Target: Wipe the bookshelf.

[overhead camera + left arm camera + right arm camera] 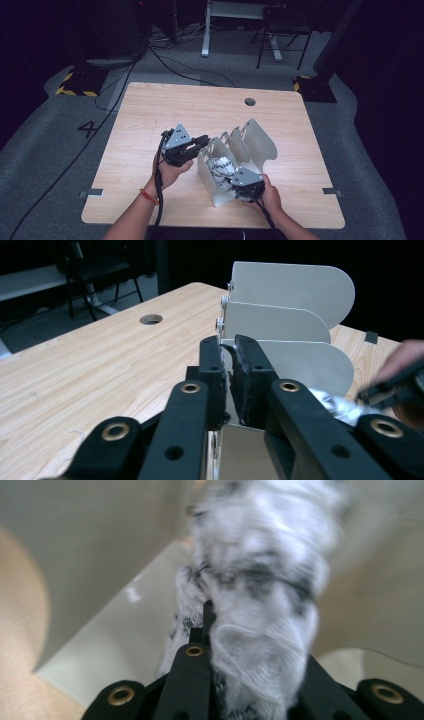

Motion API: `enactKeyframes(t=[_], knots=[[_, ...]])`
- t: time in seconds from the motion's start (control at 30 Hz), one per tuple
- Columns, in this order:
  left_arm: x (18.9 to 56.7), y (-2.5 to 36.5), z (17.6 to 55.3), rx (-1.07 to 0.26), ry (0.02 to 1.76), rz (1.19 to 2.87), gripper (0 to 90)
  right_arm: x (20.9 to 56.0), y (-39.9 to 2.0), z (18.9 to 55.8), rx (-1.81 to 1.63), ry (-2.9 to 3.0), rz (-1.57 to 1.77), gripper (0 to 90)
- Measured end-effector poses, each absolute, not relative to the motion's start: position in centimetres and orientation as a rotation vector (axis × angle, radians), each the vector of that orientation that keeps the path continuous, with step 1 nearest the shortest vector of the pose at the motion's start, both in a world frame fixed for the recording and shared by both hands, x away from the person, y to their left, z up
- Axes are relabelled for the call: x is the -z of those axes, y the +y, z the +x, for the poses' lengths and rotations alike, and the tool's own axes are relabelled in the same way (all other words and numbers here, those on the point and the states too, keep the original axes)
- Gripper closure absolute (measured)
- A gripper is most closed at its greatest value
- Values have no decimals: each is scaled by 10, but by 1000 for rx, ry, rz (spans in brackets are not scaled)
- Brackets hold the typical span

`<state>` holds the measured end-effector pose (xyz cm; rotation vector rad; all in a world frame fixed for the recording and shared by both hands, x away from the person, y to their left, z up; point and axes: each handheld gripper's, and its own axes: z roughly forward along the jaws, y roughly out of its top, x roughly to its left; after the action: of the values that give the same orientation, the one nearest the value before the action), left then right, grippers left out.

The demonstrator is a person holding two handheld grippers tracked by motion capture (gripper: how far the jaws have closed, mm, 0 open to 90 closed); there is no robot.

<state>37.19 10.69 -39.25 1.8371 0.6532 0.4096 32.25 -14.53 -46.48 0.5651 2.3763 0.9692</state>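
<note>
Left gripper [229,372] clamped on the near divider edge of the metal rack [260,137]. Right gripper [207,607] closed on a black-and-white cloth [260,590] in the rack's near slot.

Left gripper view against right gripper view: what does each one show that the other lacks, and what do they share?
The left gripper view alone shows the wooden table with its round hole, a chair beyond, the rack's rounded dividers in a row, and the left gripper shut on the edge of a divider.

The right gripper view alone shows, close up, the right gripper shut on the cloth.

Both show the white metal rack and the white and black cloth, blurred in each.
</note>
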Motion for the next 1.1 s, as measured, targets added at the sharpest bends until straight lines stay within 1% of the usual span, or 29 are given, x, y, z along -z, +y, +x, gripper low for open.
enactKeyframes(t=[0.07,0.2,0.4,0.63,0.83,0.93,1.0,1.07,1.1], knots=[[392,107,372,-421,654,1844,870,462,-152,327,-984,2352,607,836],[390,107,370,-425,649,1861,876,457,-161,334,-982,2319,641,837],[389,107,370,-435,645,1892,887,449,-163,348,-963,2301,659,838],[384,103,372,-456,656,1939,864,433,-177,381,-989,2244,750,839],[384,104,367,-427,676,1925,863,430,-200,407,-1065,2237,885,838],[384,105,365,-425,660,1935,853,427,-204,396,-1085,2247,829,838],[382,107,365,-428,650,1931,827,426,-205,385,-1080,2253,788,837],[379,111,363,-440,636,1920,784,423,-209,372,-1078,2261,758,837],[377,113,362,-444,640,1913,740,421,-212,366,-1087,2263,747,837]])
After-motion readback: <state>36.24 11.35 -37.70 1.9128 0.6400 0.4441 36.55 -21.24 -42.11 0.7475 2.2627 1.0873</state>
